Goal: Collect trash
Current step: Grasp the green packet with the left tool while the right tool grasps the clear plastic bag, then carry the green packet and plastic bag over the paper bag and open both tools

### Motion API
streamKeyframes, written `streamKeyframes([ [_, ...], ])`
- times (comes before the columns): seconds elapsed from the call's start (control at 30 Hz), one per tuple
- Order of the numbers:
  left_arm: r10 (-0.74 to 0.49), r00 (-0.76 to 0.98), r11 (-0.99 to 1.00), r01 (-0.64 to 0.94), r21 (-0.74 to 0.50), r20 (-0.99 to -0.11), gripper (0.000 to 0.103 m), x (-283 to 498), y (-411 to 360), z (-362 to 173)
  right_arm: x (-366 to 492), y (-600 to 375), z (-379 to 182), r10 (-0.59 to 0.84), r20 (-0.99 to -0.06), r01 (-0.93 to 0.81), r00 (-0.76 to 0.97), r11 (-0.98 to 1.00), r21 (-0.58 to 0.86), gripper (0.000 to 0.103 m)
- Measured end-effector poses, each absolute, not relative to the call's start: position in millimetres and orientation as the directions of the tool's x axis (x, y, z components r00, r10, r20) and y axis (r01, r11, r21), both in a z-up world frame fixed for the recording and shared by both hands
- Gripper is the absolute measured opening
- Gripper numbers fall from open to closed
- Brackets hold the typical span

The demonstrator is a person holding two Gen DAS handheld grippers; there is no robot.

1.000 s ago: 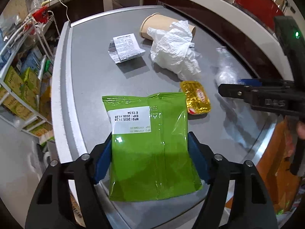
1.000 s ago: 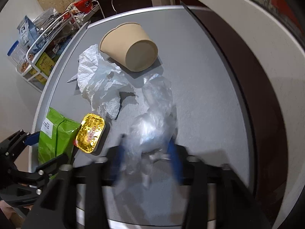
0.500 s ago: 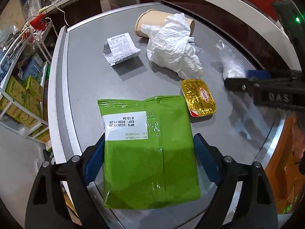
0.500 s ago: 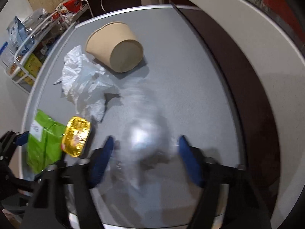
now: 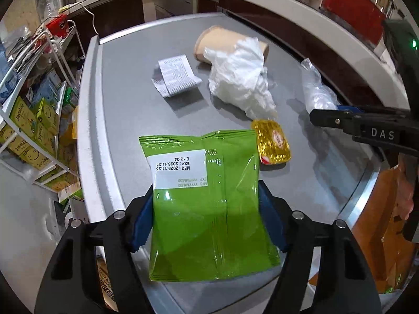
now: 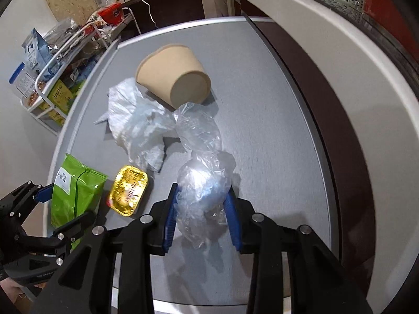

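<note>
A green snack packet (image 5: 230, 172) lies at the near edge of the grey table (image 5: 125, 91). My left gripper (image 5: 206, 191) straddles its lower half; the jaws are closing and the blue pads pinch its two sides. To the right, my right gripper (image 6: 201, 193) is closing on a crumpled clear plastic bag (image 6: 204, 172), with the pads pressed into it. A gold foil tray (image 5: 272, 141) sits between the two, beside the packet. Farther back lie crumpled white paper (image 5: 241, 78), a tipped brown paper cup (image 5: 220, 39) and a receipt (image 5: 175, 76).
A wire rack (image 5: 31, 120) of yellow-green boxes stands off the table's left edge. A white curved counter (image 6: 340, 52) runs along the right. An orange bag (image 5: 379, 222) sits below the table's right rim. A hand (image 5: 406, 191) holds the right gripper.
The left jaws opened wider around the green packet, then came back in onto its sides. The right jaws narrowed from wide apart until they squeezed the clear plastic bag.
</note>
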State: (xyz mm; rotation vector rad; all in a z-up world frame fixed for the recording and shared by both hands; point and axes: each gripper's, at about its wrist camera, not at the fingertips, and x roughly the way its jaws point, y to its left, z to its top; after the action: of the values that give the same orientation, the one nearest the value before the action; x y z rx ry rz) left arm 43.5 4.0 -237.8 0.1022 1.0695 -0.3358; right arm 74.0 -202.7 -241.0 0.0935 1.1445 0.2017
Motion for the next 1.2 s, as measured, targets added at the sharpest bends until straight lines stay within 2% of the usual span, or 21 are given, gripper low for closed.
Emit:
streamKeyframes([
  [0.63,-0.251,0.628,0.961,0.25,-0.114,-0.737,0.071,33.4,21.8,-139.3,31.4,-211.6,-151.9,0.281,-0.801,-0.182,0.529,0.959,0.216,0.034],
  [1.2,-0.3,0.648,0.941,0.32,-0.107,-0.7,0.071,-30.5,8.6,-107.9,-34.9,-203.2,-113.5,0.326,-0.775,-0.262,0.541,0.941,0.213,0.034],
])
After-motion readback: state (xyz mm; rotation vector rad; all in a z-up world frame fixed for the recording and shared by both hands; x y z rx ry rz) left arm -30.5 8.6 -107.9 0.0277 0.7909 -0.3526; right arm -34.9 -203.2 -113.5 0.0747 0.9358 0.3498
